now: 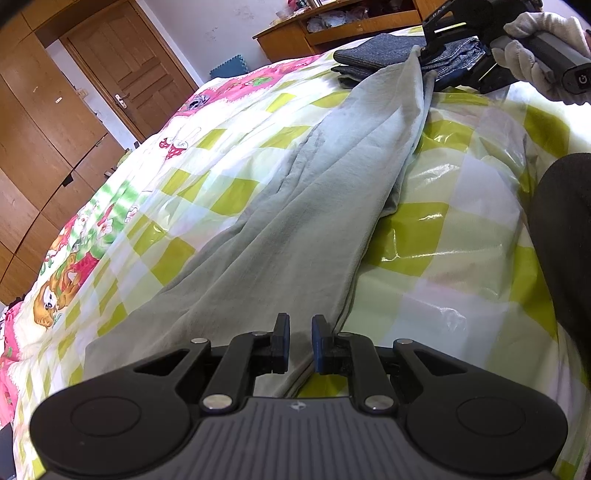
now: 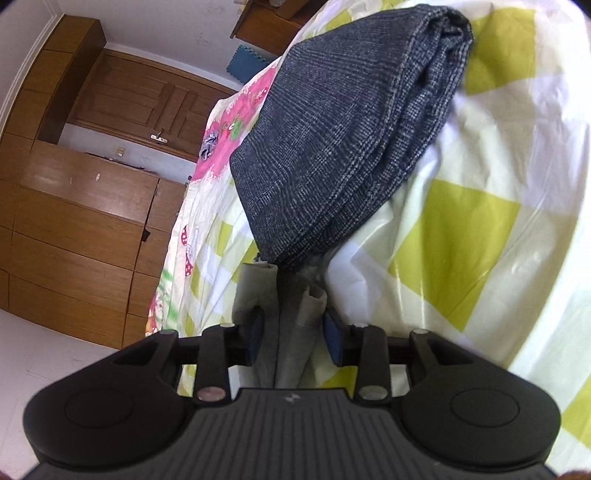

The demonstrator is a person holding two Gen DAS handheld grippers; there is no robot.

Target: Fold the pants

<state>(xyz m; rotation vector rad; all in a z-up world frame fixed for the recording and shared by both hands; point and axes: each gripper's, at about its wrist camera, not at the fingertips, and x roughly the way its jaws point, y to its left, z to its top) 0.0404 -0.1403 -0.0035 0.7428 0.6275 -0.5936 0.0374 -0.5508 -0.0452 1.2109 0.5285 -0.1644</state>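
Observation:
Pale grey-green pants (image 1: 325, 177) lie stretched lengthwise on the bed, from near my left gripper up to the far end. My left gripper (image 1: 298, 341) hovers over the near end of the pants, its jaws a little apart with cloth showing between them. My right gripper (image 2: 293, 336) has the far end of the pants (image 2: 295, 325) bunched between its jaws, which stand partly apart. In the left wrist view the right gripper (image 1: 428, 50) holds that end lifted, gripped by a white-gloved hand (image 1: 535, 40).
A folded dark blue-grey garment (image 2: 343, 122) lies on the bed just beyond the right gripper, also in the left view (image 1: 376, 55). The bed has a yellow-green checked cover (image 1: 443, 229). A wooden wardrobe (image 1: 33, 147), door and desk (image 1: 332, 26) stand behind. A dark-clothed body part (image 1: 565, 240) is at right.

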